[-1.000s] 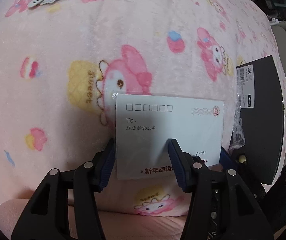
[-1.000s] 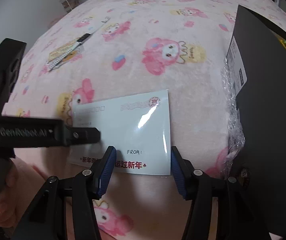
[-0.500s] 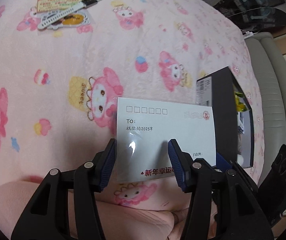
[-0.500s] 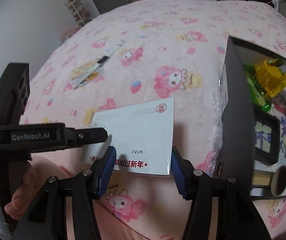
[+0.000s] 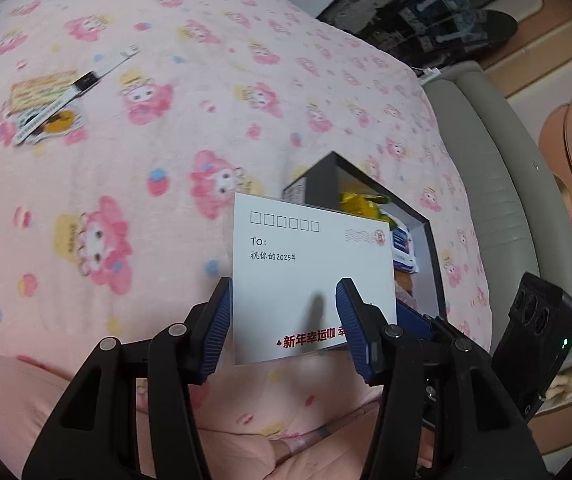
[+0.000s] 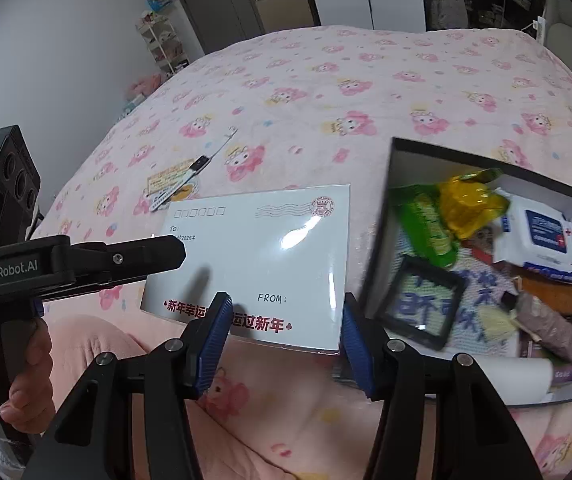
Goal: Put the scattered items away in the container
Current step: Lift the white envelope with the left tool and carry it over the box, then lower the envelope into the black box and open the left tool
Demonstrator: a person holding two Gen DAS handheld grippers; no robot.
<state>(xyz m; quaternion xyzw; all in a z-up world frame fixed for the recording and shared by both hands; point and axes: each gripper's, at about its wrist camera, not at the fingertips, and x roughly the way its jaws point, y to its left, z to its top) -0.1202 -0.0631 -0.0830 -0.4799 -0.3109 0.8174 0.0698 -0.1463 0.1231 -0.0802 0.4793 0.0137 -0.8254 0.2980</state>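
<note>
One white envelope (image 6: 253, 264) hangs in the air above the pink cartoon-print blanket (image 5: 205, 80), just left of the one black box (image 6: 382, 240). It reads "TO:", "FROM:" and "2025", with red Chinese print along the bottom. The left gripper (image 5: 283, 324) and the right gripper (image 6: 286, 334) each frame the envelope's lower edge between blue pads; whether either pair actually pinches it cannot be told, though the gaps look fairly wide. "GenRobot.AI" shows on the left gripper's body. One watch strap (image 5: 73, 94) lies across one sticker card (image 5: 41, 90), well apart up the blanket.
</note>
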